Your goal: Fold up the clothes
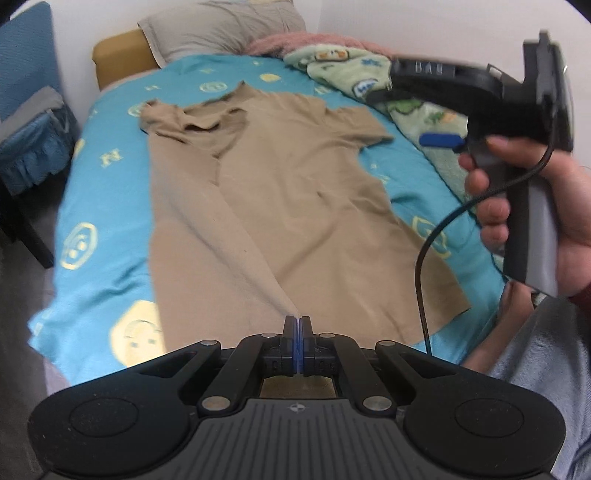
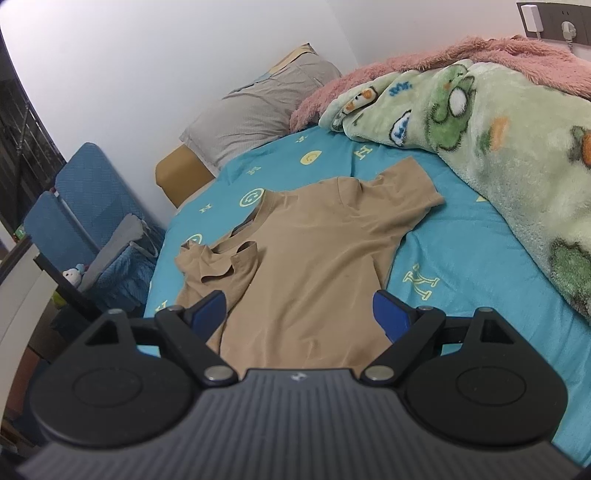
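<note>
Your tan T-shirt (image 1: pixel 280 192) lies spread on the turquoise bedsheet (image 1: pixel 107 206), its long axis running from the hem nearest you up toward the grey pillow (image 1: pixel 221 29) at the head of the bed. The collar points away from you, toward that pillow. One sleeve, on the left in the left wrist view, is folded in over the chest and bunched; the other sleeve lies flat, reaching out toward the green blanket (image 2: pixel 498 155) that is heaped along that side of the bed, with a pink fuzzy blanket (image 2: pixel 480 51) behind it.

Your left gripper (image 1: pixel 297 325) sits at the near hem, its jaws pressed together with a ridge of the tan fabric pulled up into them, so it is clamped on the shirt's bottom edge. A crease runs from that pinch up the shirt's middle.

Your right gripper (image 2: pixel 299 314) hovers above the lower half of the shirt with its blue-padded jaws wide apart and nothing between them. In the left wrist view your right hand (image 1: pixel 535 206) grips its handle, raised over the bed's right side. A blue chair (image 2: pixel 77 206) stands beside the bed.
</note>
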Demonstrator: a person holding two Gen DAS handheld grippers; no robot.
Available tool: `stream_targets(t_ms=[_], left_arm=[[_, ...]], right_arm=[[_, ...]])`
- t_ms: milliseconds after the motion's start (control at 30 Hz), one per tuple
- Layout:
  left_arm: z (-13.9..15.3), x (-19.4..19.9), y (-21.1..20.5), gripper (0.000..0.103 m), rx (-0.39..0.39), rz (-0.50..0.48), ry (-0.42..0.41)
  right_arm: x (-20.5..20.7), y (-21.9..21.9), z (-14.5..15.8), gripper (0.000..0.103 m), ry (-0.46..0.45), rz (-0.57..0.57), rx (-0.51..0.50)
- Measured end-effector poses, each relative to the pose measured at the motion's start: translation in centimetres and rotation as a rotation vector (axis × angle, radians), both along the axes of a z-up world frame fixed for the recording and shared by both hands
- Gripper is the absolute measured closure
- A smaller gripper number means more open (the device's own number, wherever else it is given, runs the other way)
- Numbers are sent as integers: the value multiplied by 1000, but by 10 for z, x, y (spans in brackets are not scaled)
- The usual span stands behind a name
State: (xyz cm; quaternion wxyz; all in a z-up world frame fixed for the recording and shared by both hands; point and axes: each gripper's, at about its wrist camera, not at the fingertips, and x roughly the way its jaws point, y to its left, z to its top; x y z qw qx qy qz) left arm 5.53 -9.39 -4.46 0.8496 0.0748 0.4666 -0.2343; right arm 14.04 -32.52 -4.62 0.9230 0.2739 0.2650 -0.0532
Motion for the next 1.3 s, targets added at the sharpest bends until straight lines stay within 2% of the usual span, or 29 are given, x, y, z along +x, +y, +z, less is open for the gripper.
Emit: stream_targets(t_ms=[133,200,233,300,333,367,567,733,867,900,967,1033,1100,1200,1300], left_arm=[[-40,11,-8,100,-3,24,49],[-52,14,-8,94,2,38,72],[-55,15,-8,88,-2,45,78],[-52,16,-4,70,-25,55,72],[-47,16,-2,57,-38,60,59],[-41,16,0,51,-44,66,39],[4,35,9,33,-58,134,-148],[29,74,11,27,-104,231,-255],[24,93,19,24,-143,283,-303],[20,95,23,24,-149,294,-306],[10,101,32,24,-149,304,-316],[-2,106,42,24,-123,314,-345],[-16,115,53,24,-110,339,-333],[-26,129,70,26,-131,368,-319],[-31,138,83,26,-150,384,-345]], right_arm=[[0,0,2,15,-10,14,3],[0,2,3,15,-15,24,-5],[-1,2,4,15,-18,30,-10],[-3,3,7,15,-25,42,-20],[-3,4,9,15,-31,48,-23],[-4,4,11,15,-38,53,-25],[-12,5,27,15,-122,84,-50],[-15,10,36,15,-178,152,-78],[-2,20,35,15,-175,234,-86],[5,23,33,19,-161,259,-89],[32,36,30,23,-127,326,-124],[60,51,27,24,-93,394,-165],[92,67,16,24,-79,430,-196],[140,93,-4,24,-63,475,-240],[189,118,-23,26,-47,520,-284]])
